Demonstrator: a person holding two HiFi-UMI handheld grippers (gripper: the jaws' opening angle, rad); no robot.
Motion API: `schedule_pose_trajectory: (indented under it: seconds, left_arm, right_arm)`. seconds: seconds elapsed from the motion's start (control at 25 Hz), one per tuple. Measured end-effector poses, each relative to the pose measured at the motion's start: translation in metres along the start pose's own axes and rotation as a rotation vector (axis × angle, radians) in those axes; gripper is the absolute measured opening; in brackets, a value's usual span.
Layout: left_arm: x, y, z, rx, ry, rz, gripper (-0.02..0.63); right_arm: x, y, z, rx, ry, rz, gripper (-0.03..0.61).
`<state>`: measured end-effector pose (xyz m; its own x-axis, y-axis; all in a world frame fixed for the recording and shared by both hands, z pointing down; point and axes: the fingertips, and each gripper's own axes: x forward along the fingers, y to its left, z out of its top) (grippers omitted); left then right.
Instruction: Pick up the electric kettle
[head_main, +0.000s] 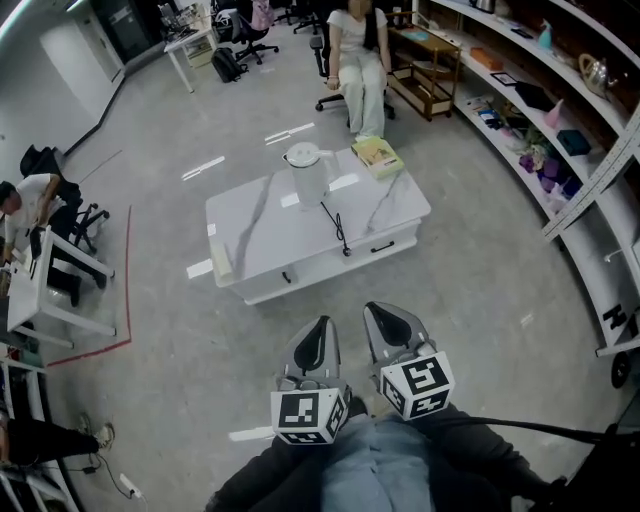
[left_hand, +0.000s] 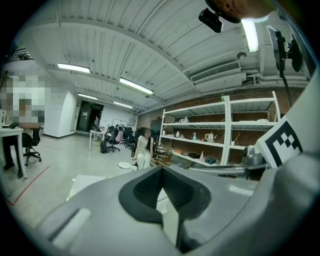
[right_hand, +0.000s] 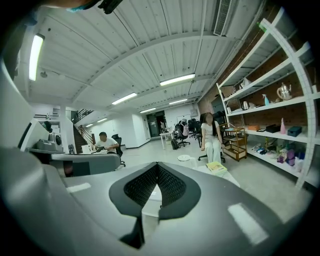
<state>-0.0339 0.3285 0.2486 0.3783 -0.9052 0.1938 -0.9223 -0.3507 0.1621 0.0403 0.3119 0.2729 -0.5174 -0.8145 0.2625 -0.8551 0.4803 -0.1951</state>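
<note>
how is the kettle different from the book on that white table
The electric kettle stands upright and is pale white; the book lies flat with a yellow-green cover. The kettle sits mid-table at the far edge, a black cord beside it; the book rests at the far right corner. Both sit on the white table.

Table top (head_main: 250, 235): glossy, white marble-look with grey veining. Floor (head_main: 180, 330): smooth, grey, faintly reflective. Electric kettle (head_main: 306, 172): white, smooth, plastic-looking; left gripper (left_hand: 161, 171) and right gripper (right_hand: 157, 166) have matt grey plastic shells and dark ribbed pads (left_hand: 147, 189).
</note>
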Motion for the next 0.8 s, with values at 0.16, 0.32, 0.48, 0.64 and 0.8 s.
schedule_pose_trajectory:
  seconds: [0.16,0.32,0.48,0.64,0.8]
  left_arm:
    - [0.031,0.013,0.007,0.022,0.013,0.024,0.005]
    - [0.071,0.017,0.019,0.041,0.025,0.042,0.005]
    - [0.107,0.017,0.036,0.064,0.030,0.057,0.005]
    - [0.141,0.017,0.049,0.084,0.026,0.071,0.005]
    - [0.174,0.013,0.063,0.110,0.010,0.081,0.005]
  right_arm:
    - [0.033,-0.018,0.011,0.014,-0.010,0.028,0.026]
    - [0.064,-0.045,0.027,0.027,-0.014,0.050,0.026]
    - [0.089,-0.071,0.048,0.039,-0.024,0.074,0.026]
    - [0.109,-0.098,0.066,0.041,-0.045,0.093,0.026]
    - [0.128,-0.125,0.084,0.044,-0.074,0.109,0.026]
